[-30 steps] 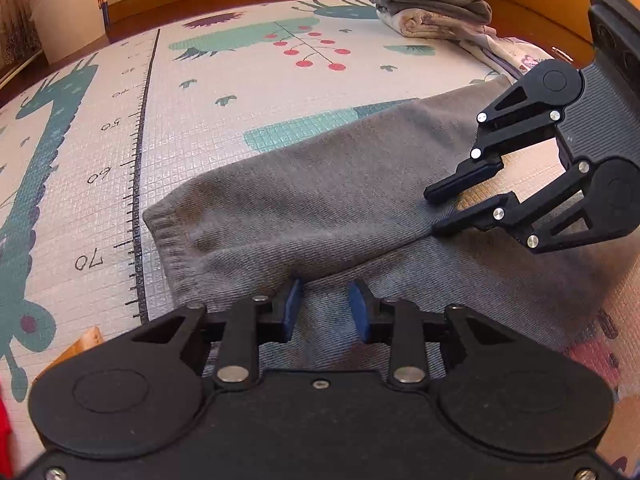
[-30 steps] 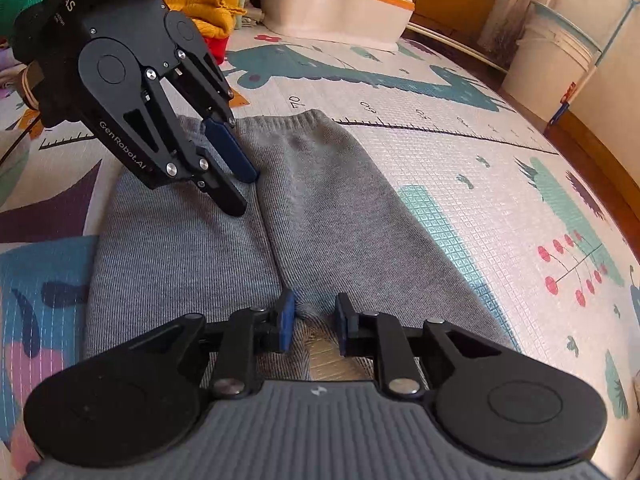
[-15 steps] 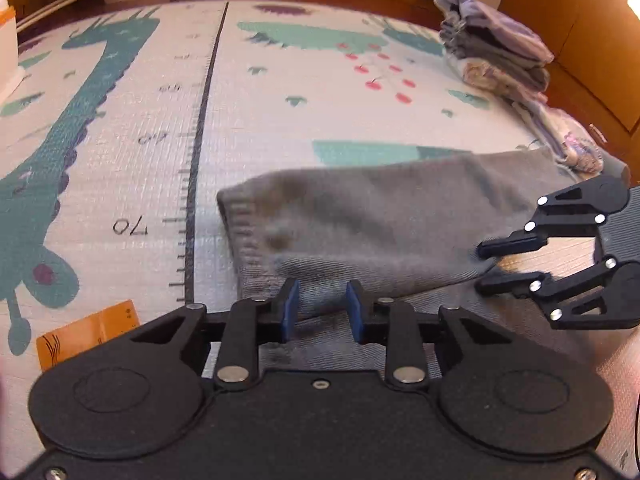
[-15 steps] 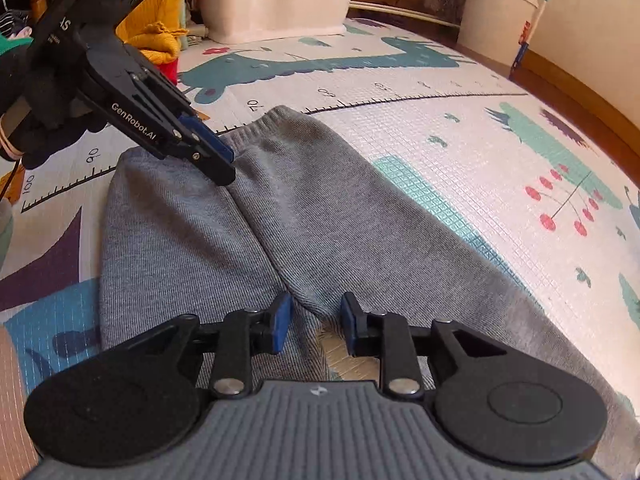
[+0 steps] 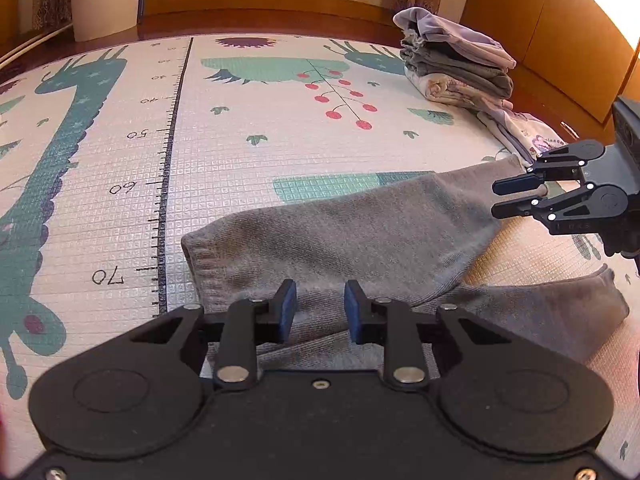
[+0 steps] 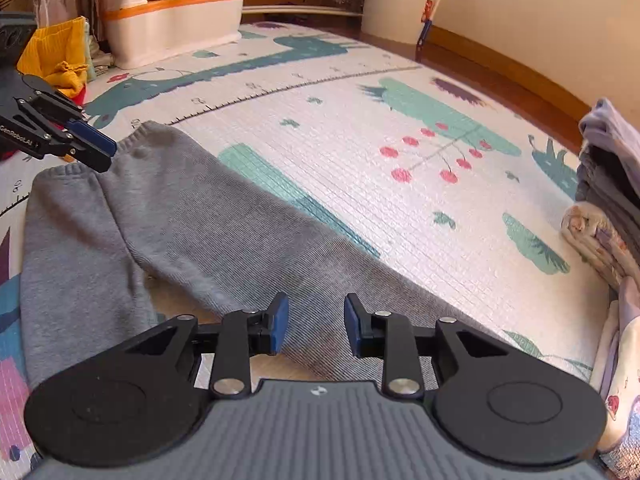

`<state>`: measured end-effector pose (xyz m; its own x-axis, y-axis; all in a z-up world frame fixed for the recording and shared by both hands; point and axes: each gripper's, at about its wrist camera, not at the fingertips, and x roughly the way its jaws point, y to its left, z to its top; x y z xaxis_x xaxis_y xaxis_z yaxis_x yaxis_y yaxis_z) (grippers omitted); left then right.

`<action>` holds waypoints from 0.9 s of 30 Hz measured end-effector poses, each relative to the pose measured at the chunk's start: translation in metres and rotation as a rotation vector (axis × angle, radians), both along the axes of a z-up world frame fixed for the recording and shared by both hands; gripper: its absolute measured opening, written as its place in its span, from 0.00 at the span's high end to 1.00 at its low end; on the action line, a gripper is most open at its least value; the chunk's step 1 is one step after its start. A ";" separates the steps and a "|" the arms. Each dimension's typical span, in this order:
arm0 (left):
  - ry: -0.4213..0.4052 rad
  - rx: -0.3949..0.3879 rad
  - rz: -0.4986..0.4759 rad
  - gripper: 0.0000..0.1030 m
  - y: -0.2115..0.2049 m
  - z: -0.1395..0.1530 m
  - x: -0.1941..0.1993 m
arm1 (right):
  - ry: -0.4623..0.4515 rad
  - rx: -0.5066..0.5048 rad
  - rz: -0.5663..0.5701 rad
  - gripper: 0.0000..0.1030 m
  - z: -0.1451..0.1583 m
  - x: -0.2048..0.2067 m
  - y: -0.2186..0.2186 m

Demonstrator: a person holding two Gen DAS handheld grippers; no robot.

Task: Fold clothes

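The left gripper (image 5: 320,306) and the right gripper (image 6: 316,322) hang with jaws apart over the grey trousers (image 6: 160,216), which lie flat on the play mat (image 5: 224,152) (legs splayed); farther off sits a stack of folded clothes (image 5: 456,60).

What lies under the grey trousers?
The grey trousers lie flat on the printed play mat, which shows all around them and between the legs. Whatever mat print is beneath the fabric is covered.
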<state>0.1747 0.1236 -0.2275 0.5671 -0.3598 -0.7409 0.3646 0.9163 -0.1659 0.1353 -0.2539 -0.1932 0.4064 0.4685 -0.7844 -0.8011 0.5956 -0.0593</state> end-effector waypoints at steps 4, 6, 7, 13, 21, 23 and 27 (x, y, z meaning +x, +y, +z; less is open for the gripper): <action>0.038 0.057 0.006 0.77 0.007 -0.019 0.023 | 0.000 0.017 -0.143 0.60 0.000 0.031 -0.026; 0.046 0.074 0.033 0.81 0.011 -0.018 0.023 | -0.013 -0.021 -0.182 0.56 -0.003 0.032 -0.041; 0.038 0.082 0.032 0.81 0.012 -0.018 0.020 | -0.021 -0.017 -0.184 0.55 -0.005 0.029 -0.050; 0.034 0.079 0.041 0.81 0.013 -0.018 0.019 | -0.047 -0.006 -0.346 0.59 0.003 0.029 -0.082; 0.023 0.093 0.059 0.81 0.009 -0.019 0.016 | 0.048 0.063 -0.140 0.76 -0.003 0.029 -0.037; 0.018 0.093 0.056 0.81 0.010 -0.019 0.015 | 0.094 0.131 -0.328 0.84 -0.002 0.046 -0.069; 0.005 0.090 0.051 0.81 0.011 -0.020 0.012 | 0.098 0.157 -0.412 0.88 -0.003 0.051 -0.096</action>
